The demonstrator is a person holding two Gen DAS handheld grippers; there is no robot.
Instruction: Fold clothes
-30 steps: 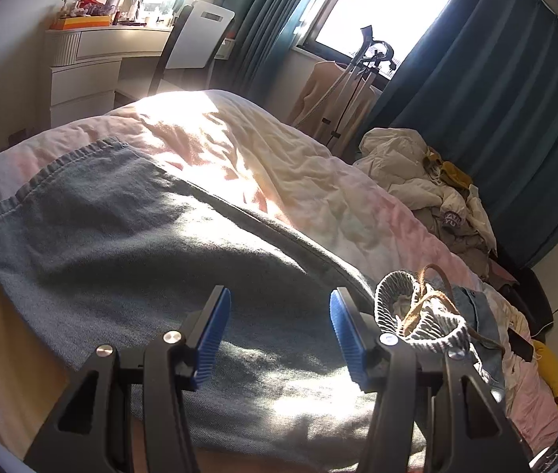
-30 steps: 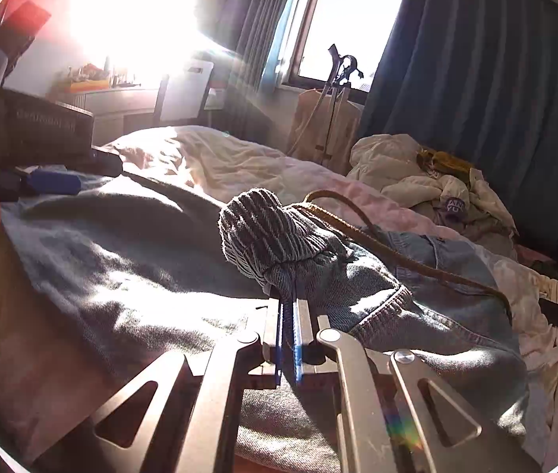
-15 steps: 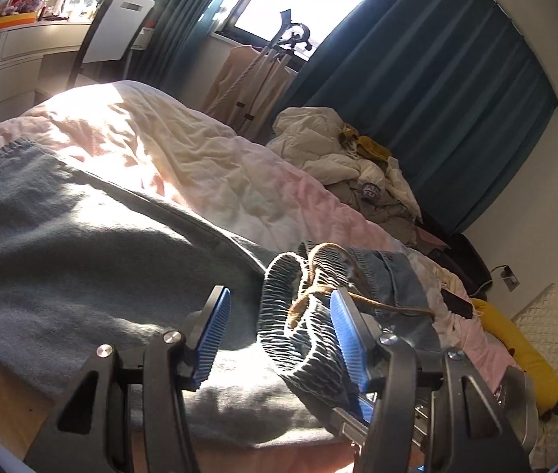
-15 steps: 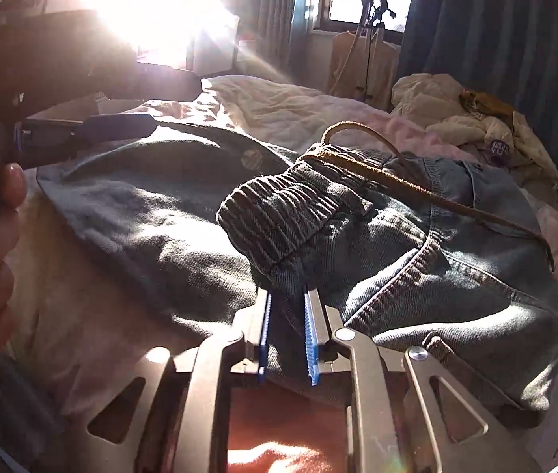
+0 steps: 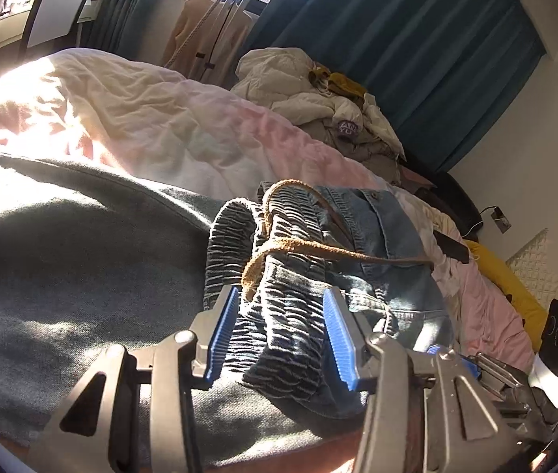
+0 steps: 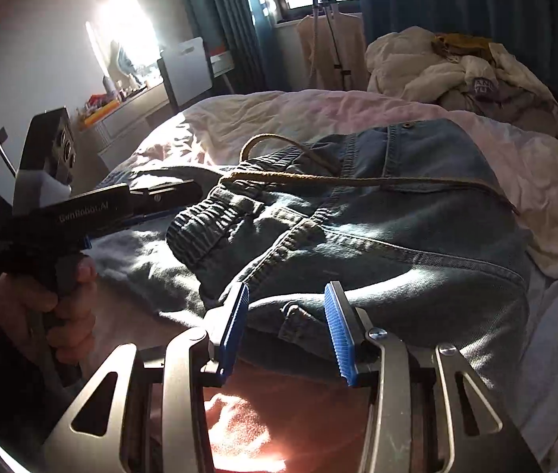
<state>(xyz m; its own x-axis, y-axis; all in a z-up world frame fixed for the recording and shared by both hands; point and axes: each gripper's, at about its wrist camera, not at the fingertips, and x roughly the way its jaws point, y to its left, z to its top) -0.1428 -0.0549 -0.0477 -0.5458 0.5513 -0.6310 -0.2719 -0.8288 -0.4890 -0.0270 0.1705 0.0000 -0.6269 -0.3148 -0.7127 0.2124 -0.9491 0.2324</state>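
The jeans [image 6: 417, 213] are spread on the bed [image 6: 279, 118]. A cord [image 6: 357, 180] is laid across them. Behind the jeans, a pile of clothes [image 6: 456, 71] is heaped at the far side. A chair [image 6: 188, 67] is placed left of the bed.

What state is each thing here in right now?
Blue denim jeans: bunched on the bed, unfolded.
Brown drawstring cord: loose across the jeans.
Left gripper: jaws have just been closing; elastic waistband between them.
Right gripper: jaws have just been opening, holding nothing.
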